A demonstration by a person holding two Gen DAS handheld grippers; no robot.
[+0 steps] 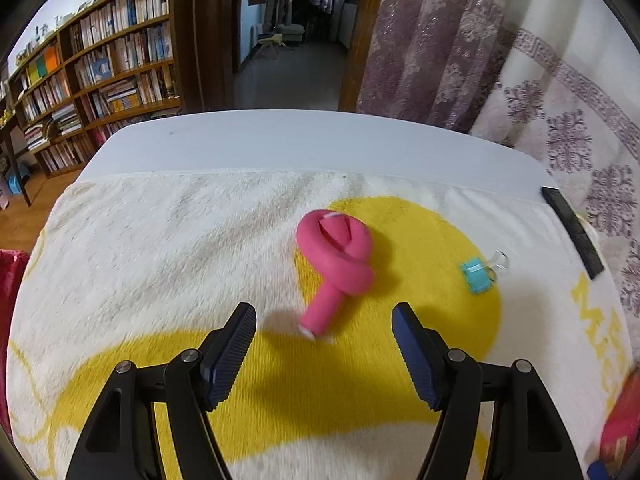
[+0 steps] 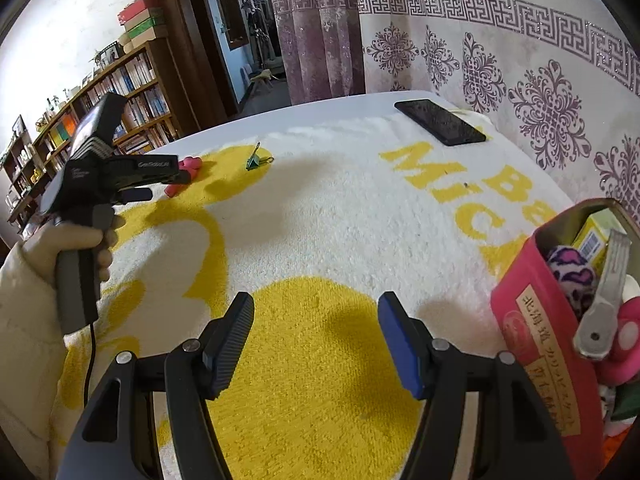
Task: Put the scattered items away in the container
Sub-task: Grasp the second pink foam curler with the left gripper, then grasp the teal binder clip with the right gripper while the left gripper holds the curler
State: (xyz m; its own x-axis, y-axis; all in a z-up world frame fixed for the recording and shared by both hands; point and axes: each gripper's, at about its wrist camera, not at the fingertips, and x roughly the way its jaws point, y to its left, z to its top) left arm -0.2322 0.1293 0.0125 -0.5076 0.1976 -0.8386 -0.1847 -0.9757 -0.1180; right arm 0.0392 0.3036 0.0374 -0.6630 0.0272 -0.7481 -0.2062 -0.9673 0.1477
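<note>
Both tools wide open, empty: left tool [image 1: 324, 324] near pink toy [image 1: 336, 260].

Grippers: you hold two, left gripper [image 1: 324, 320] and right gripper [image 2: 316, 320], both with jaws spread wide, nothing between.
Pink knotted foam pieces on the towel: one [image 1: 334, 264].
Binder clips: one, teal [image 1: 476, 276].
Phones: one, black, lying flat [image 2: 440, 122].
Towels: one, white and yellow [image 2: 320, 220].
Containers: one red tin [image 2: 536, 320].
Items in the tin: you can count at least four; the rest is hidden.
</note>
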